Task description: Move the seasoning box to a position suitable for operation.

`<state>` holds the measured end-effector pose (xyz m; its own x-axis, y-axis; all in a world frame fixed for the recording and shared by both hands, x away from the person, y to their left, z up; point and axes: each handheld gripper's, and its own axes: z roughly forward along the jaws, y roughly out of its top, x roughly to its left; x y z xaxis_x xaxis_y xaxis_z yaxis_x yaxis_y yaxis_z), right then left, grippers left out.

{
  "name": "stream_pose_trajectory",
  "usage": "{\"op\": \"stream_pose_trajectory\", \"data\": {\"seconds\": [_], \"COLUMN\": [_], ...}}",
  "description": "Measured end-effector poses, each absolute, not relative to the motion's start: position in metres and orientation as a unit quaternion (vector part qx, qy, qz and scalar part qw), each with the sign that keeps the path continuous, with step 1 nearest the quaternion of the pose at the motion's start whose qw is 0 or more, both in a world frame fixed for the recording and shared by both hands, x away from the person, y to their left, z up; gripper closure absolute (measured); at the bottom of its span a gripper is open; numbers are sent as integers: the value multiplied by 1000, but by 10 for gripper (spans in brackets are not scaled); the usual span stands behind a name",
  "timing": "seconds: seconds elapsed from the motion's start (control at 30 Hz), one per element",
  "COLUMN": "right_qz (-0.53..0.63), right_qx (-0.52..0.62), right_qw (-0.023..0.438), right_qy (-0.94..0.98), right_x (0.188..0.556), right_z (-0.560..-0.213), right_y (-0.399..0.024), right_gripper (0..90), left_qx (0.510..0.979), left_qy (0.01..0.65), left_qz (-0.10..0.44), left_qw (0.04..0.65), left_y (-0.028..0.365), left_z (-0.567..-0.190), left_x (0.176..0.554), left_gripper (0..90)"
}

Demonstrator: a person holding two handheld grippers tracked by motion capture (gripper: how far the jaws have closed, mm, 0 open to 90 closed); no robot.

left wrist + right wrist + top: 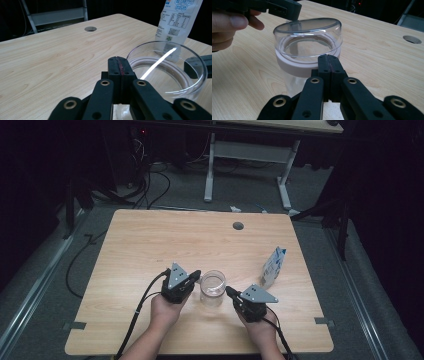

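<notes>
A clear glass jar (213, 288) with a pale ring below its rim stands near the table's front middle, without a lid. My left gripper (196, 275) sits just left of it, jaws shut with nothing between them, tips close to the rim. In the left gripper view the jar (170, 70) lies right of my shut jaws. My right gripper (230, 292) is just right of the jar, also shut and empty. The right gripper view has the jar (308, 47) straight ahead of the tips and the left gripper (293, 13) at the jar's far rim.
A white and blue carton (273, 266) stands upright to the right of the jar, also visible as the carton (178, 18) behind it. A round cable hole (238, 225) sits near the table's far edge. Another desk's legs (210, 167) stand on the floor beyond.
</notes>
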<state>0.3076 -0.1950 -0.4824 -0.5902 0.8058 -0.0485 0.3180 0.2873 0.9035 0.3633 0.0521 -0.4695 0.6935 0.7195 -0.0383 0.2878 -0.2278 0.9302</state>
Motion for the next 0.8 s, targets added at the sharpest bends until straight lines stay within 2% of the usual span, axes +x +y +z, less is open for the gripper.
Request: {"op": "stream_pose_trajectory", "data": {"seconds": [0.23, 0.47, 0.8], "right_qz": [476, 484, 491], "right_qx": [370, 369, 355], "right_qw": [256, 254, 257], "right_qy": [755, 752, 753], "right_x": [307, 306, 302], "right_z": [-480, -477, -471], "right_y": [-196, -196, -189], "right_gripper": [899, 897, 894], "left_qx": [744, 756, 761], "left_qy": [342, 346, 334], "left_qz": [205, 182, 158], "left_qw": [536, 526, 533], "left_y": [60, 69, 56], "left_z": [-469, -488, -497], "left_x": [353, 331, 314], "left_gripper": [900, 900, 900]}}
